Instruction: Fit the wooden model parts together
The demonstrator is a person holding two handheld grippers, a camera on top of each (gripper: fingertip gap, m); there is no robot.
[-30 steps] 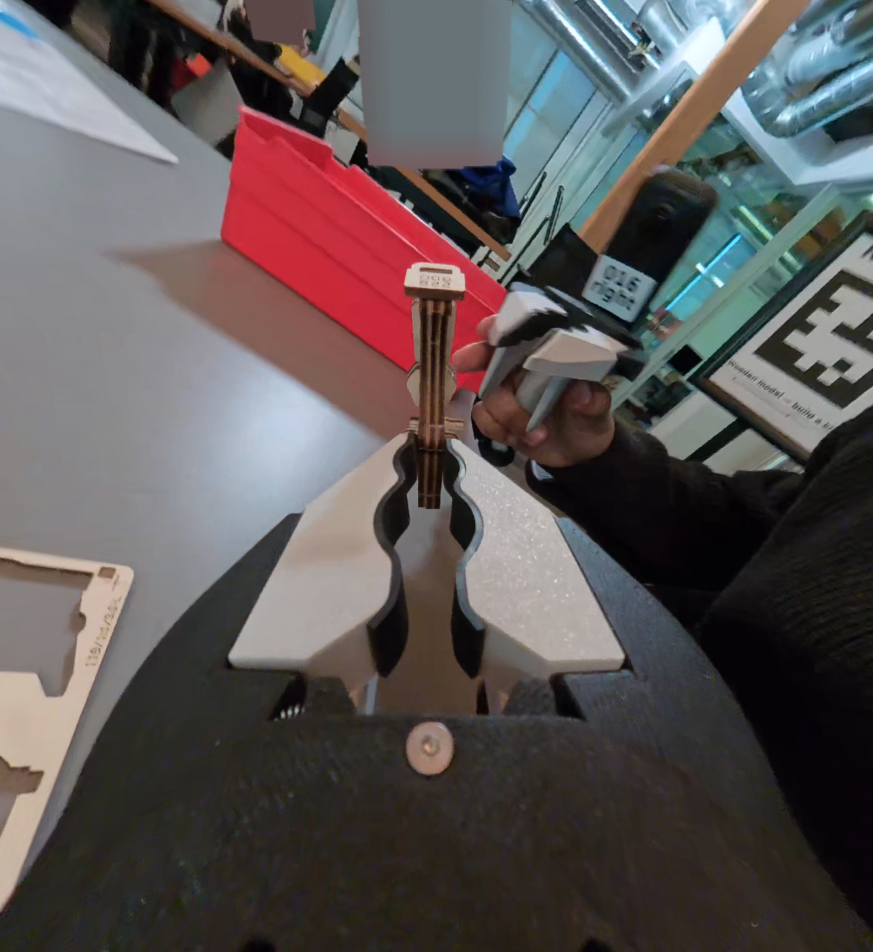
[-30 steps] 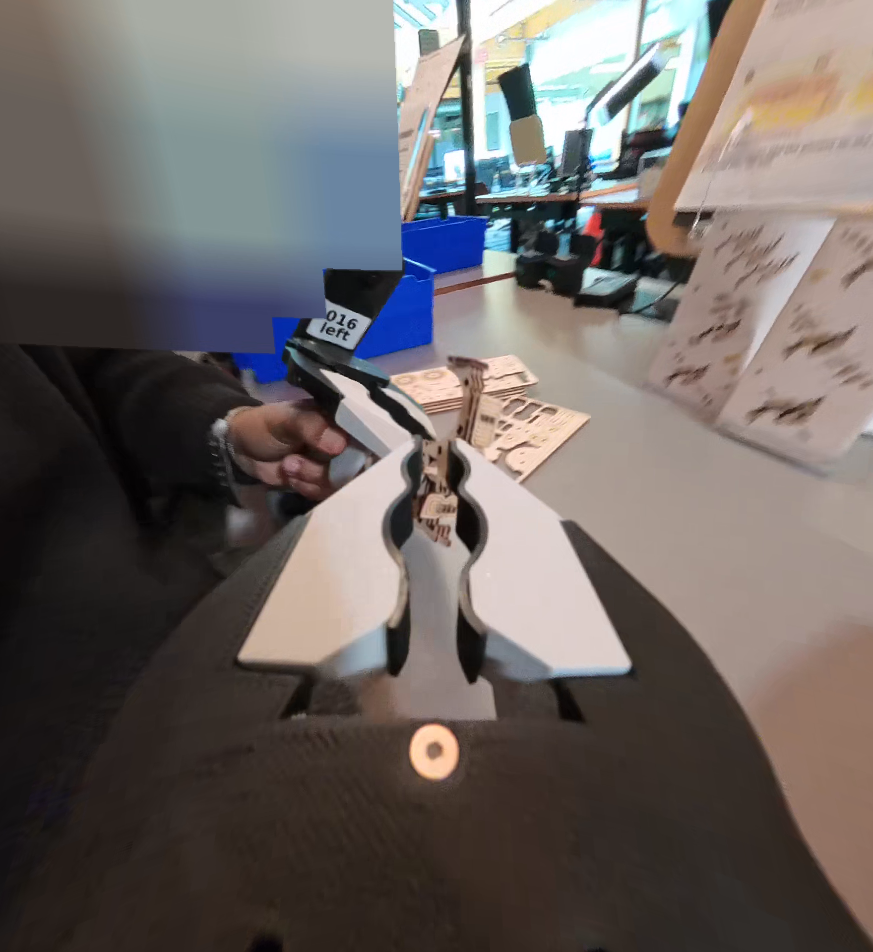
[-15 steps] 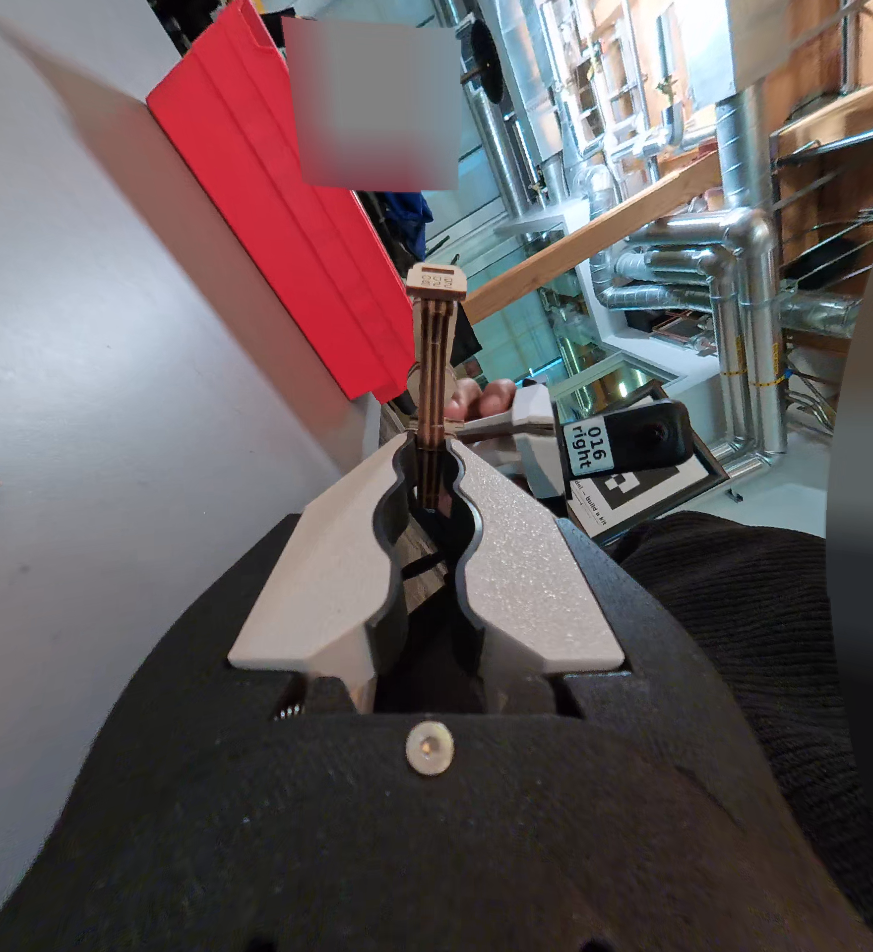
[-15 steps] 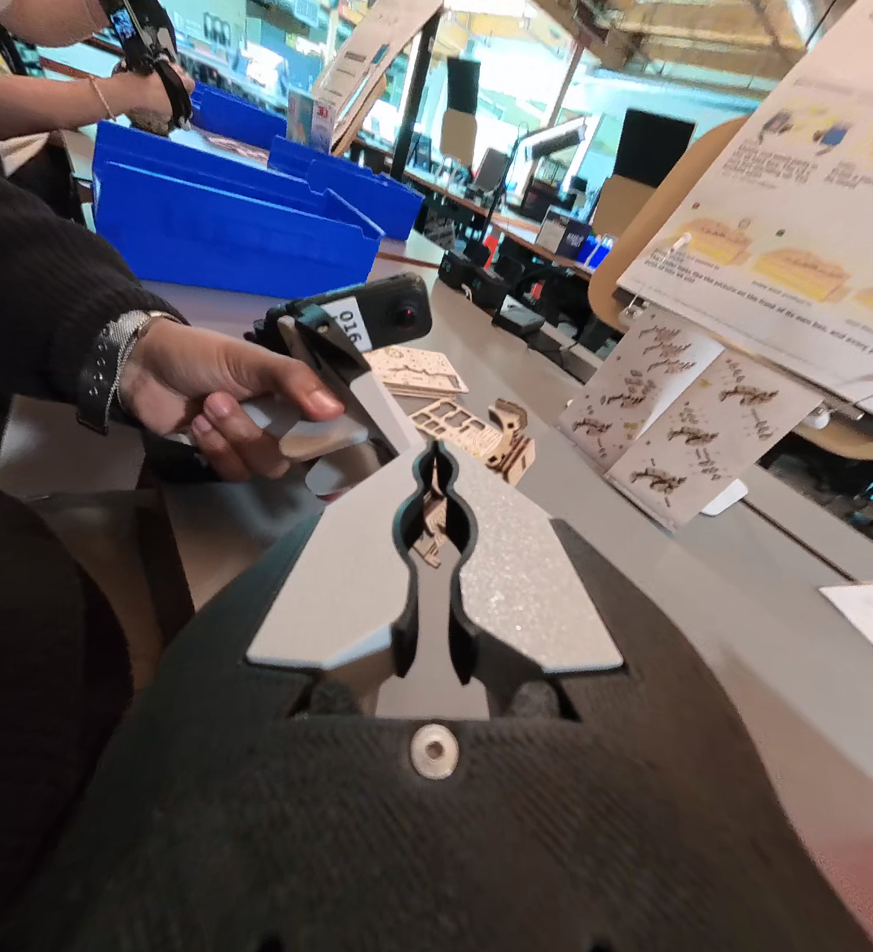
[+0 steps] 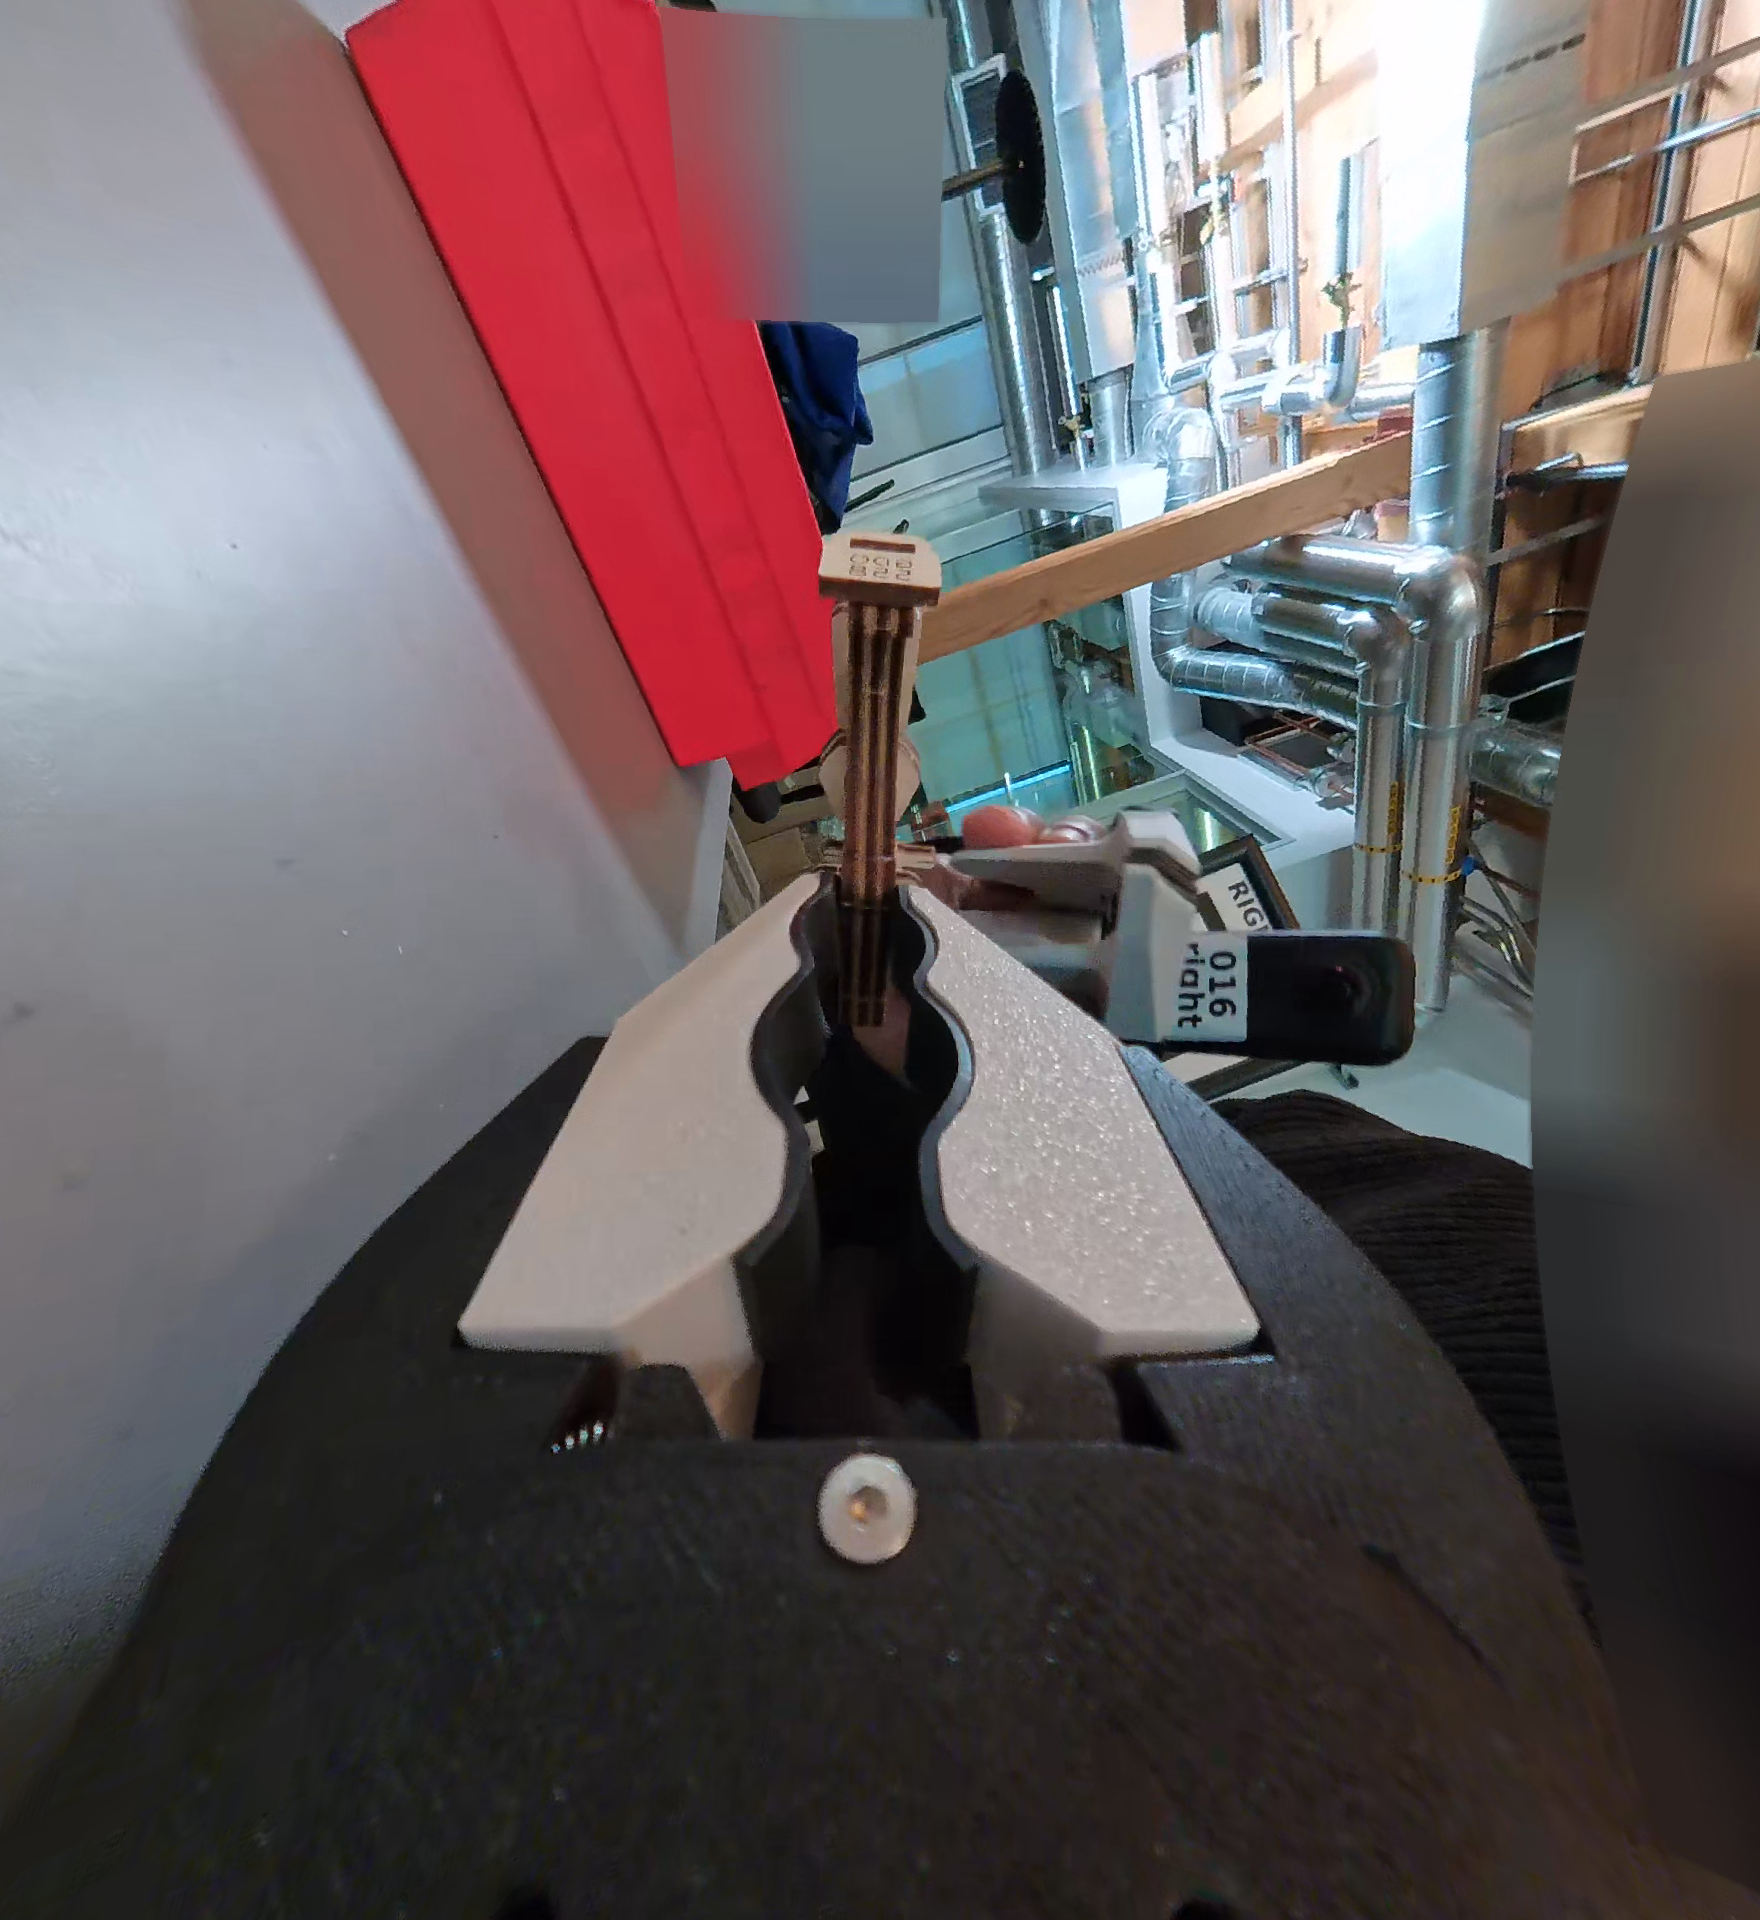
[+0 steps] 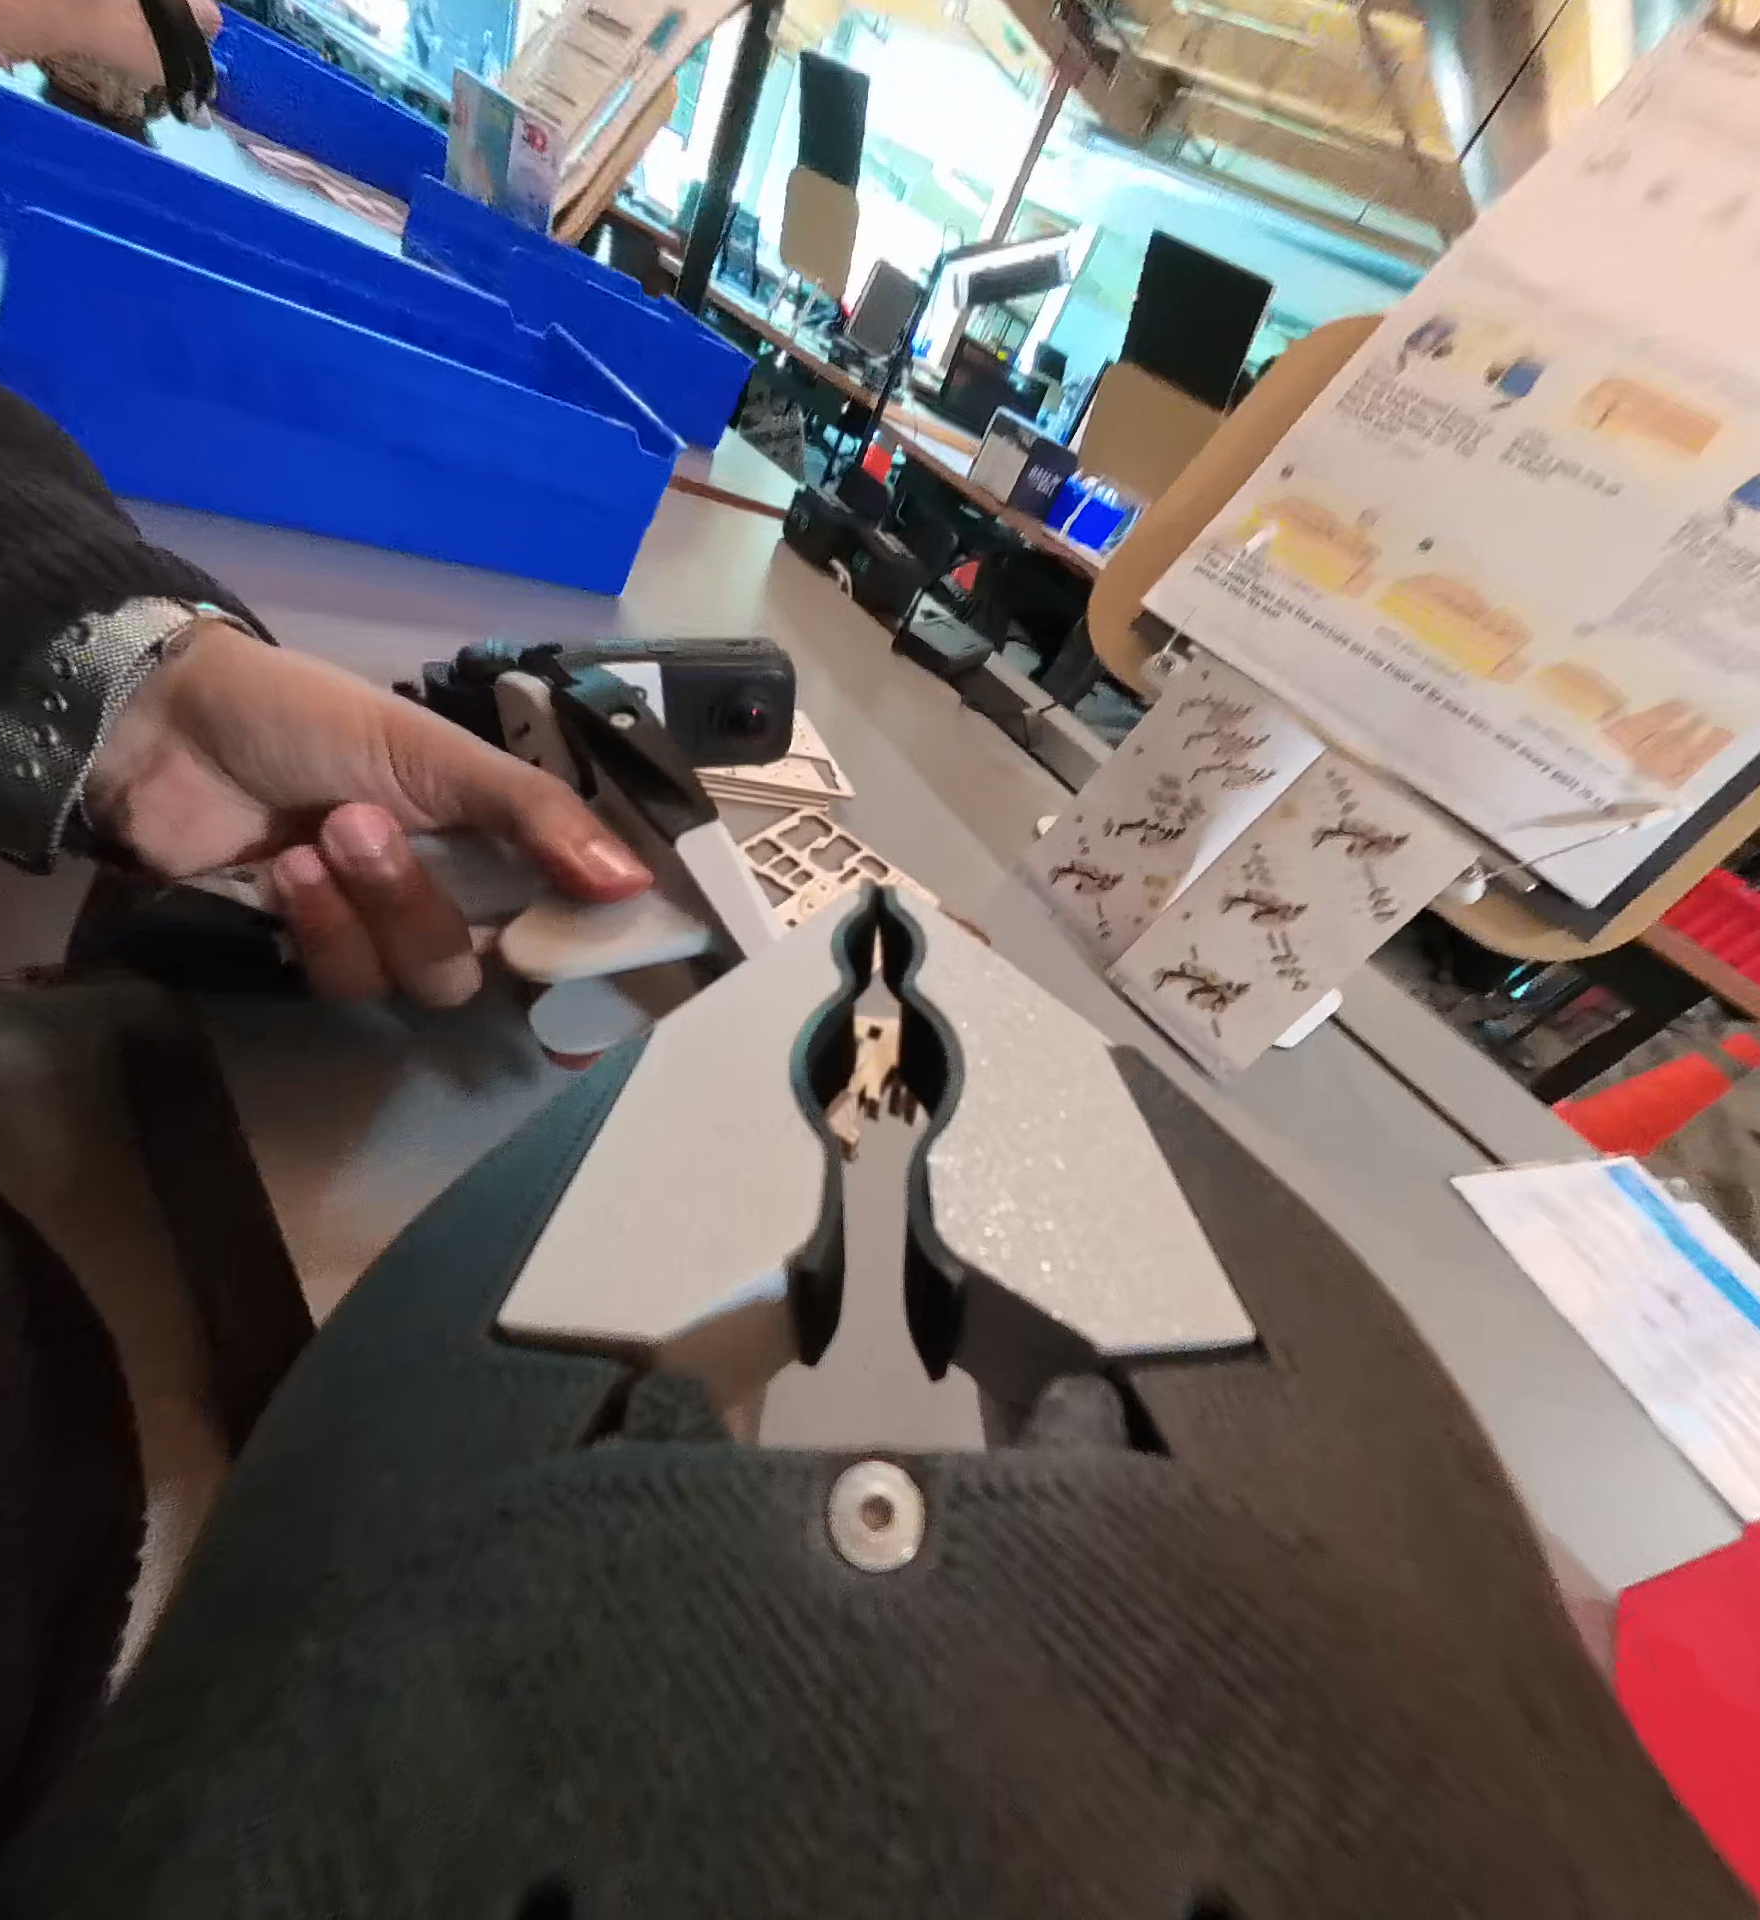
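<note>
My left gripper (image 5: 868, 891) is shut on a layered wooden model piece (image 5: 876, 727) that stands up past the fingertips, capped by a small flat plate. My right gripper (image 6: 878, 914) is shut on a small wooden part (image 6: 871, 1070) that shows in the gap behind the tips. The right gripper also shows in the left wrist view (image 5: 1146, 935), just right of the piece, held by a hand. The left gripper shows in the right wrist view (image 6: 668, 821), held by a hand, close to the left of my right fingertips.
A red bin (image 5: 585, 343) lies on the grey table (image 5: 180, 727) beyond the left gripper. Blue bins (image 6: 315, 416) stand at the far left. Wooden cut-out sheets (image 6: 803, 852) lie ahead. An instruction board (image 6: 1541, 499) with sheets stands at right. Paper (image 6: 1686, 1320) lies at right.
Both grippers have tilted and swung, so the views rolled. The two grippers have come closer together. Each still holds its wooden part.
</note>
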